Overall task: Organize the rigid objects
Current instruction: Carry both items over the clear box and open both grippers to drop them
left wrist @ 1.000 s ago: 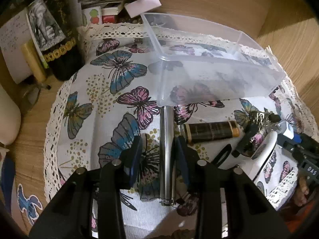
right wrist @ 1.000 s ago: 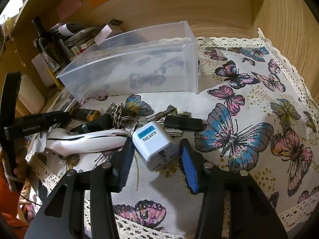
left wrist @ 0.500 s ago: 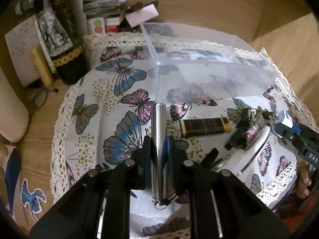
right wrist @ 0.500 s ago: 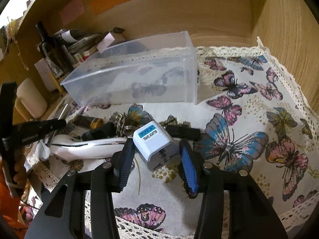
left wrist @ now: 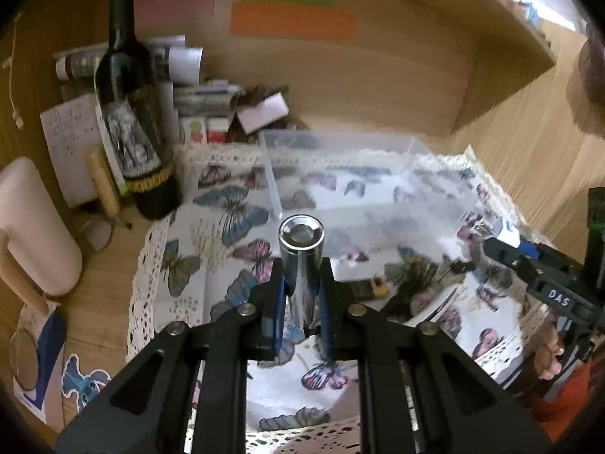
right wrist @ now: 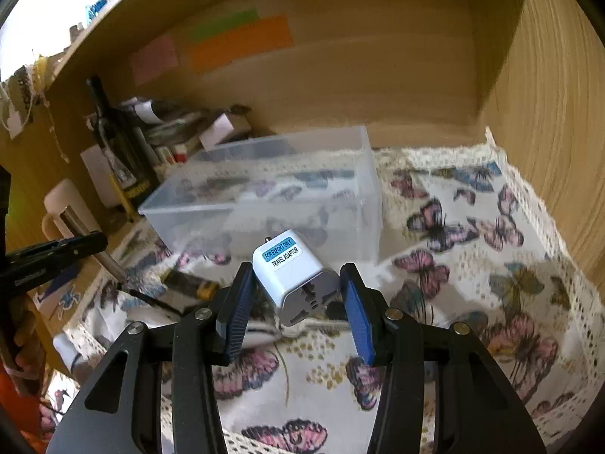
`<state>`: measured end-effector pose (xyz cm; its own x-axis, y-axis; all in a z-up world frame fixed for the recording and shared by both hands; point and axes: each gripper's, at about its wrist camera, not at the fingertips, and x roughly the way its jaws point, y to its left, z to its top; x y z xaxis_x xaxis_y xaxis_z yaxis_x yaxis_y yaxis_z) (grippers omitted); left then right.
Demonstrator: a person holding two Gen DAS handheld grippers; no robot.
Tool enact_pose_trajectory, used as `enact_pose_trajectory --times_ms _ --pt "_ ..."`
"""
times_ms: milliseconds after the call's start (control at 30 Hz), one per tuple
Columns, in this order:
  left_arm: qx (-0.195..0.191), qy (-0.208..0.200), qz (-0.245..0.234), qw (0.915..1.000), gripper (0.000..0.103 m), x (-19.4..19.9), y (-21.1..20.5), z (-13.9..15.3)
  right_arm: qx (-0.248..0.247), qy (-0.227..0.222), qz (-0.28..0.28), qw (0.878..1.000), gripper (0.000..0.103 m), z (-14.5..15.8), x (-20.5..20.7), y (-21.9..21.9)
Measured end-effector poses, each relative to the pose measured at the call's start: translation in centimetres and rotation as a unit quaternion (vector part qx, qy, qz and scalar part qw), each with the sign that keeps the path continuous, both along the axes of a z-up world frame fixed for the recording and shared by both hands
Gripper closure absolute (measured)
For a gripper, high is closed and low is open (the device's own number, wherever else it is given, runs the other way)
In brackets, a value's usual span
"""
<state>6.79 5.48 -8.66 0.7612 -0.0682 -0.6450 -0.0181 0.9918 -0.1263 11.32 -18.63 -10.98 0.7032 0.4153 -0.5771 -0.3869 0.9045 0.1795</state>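
My left fingers (left wrist: pixel 301 302) pinch the shiny steel cylinder (left wrist: pixel 301 255), its long axis pointing at the clear plastic bin (left wrist: pixel 340 174) ahead. My right fingers (right wrist: pixel 298 304) grip the white travel adaptor (right wrist: pixel 293 274), lifted off the bench, bin just beyond.

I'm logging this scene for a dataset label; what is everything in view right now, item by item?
metal cylinder: 1, silver, gripped in left gripper, lifted above cloth
travel adaptor: 1, white, between right gripper fingers
plastic bin: 1, clear, back of cloth
butterfly cloth: 1, white with lace edge, on wooden desk
wine bottle: 1, dark, left of bin
small brown tube: 1, gold-capped, on cloth
sticky notes: 3, pink, green, orange, back wall
left gripper: black, blue pads
right gripper: black, blue pads
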Motion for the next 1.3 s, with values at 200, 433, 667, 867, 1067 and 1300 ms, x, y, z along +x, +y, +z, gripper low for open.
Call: enact_pose_trajectory --times_ms 200,433,667,867,1067,1300 --pt "-0.025 -0.051 -0.009 0.9983 0.088 -0.2 -0.4 2.4 0.004 -0.037 -0.003 0.999 0.06 1.7 0.3 0.6" --pt "-0.021 -0.097 -0.015 0.995 0.088 0.7 -1.1 5.0 0.005 -0.071 -0.005 0.997 0.06 3.5 0.8 1.3" --pt "-0.019 -0.124 -0.012 0.992 0.088 2.0 -1.0 6.9 0.013 -0.093 0.001 0.996 0.06 5.3 1.8 2.0" --pt "-0.016 -0.149 -0.01 0.9886 0.088 3.2 -1.1 8.9 0.016 -0.101 0.006 0.995 0.06 6.3 3.0 2.4" --pt "-0.014 -0.15 -0.008 0.9886 0.088 5.5 -1.4 9.0 0.009 -0.1 0.006 0.995 0.06 6.6 4.7 2.7" --pt "-0.015 -0.116 -0.01 0.9931 0.088 8.9 -1.8 7.0 -0.009 -0.066 0.011 0.998 0.06 4.7 7.5 3.2"
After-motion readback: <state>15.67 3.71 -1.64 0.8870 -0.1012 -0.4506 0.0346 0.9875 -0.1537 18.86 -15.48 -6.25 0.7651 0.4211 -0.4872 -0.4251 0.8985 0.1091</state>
